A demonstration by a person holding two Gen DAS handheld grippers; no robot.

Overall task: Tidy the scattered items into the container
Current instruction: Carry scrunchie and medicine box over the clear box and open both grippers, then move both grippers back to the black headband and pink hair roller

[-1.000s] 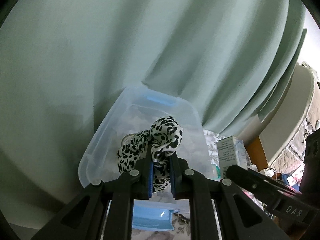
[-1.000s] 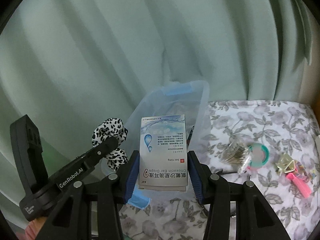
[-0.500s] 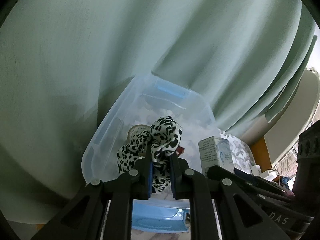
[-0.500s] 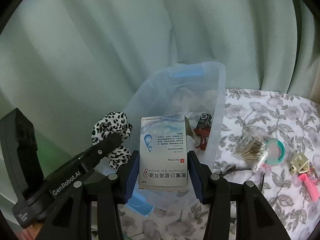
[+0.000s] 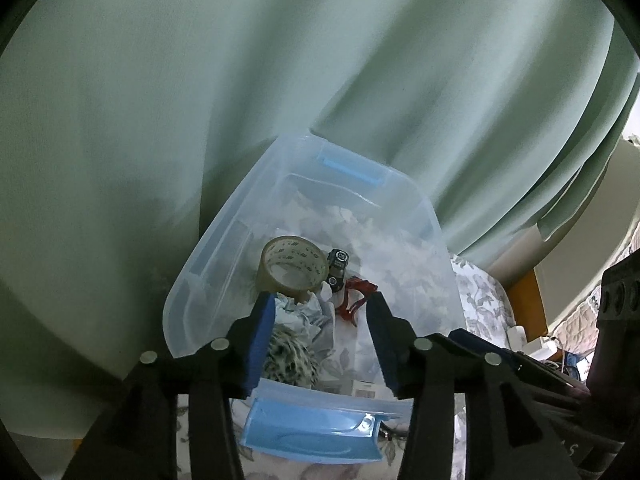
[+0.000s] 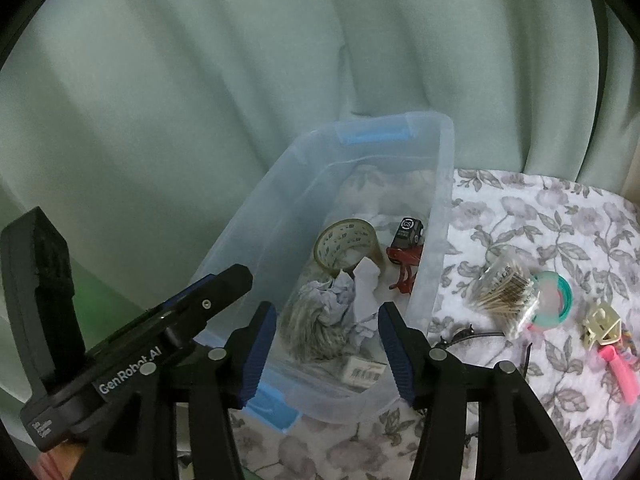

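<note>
Black-framed, blue-padded, the left gripper (image 5: 320, 322) and right gripper (image 6: 326, 334) are angled down over the clear container (image 6: 442, 184); both jaws are opening with nothing pressed between them; the spotted scrunchie (image 5: 290, 360) and medicine box (image 6: 362, 369), gripped a second ago, are now seen lying inside, near the tape roll (image 6: 346, 249).

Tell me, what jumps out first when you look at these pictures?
The clear plastic bin in the middle, against the green curtain, with a roll of tape and a spotted scrunchie inside. To its right, on the flowery cloth, lies a bright pink toy.
</note>
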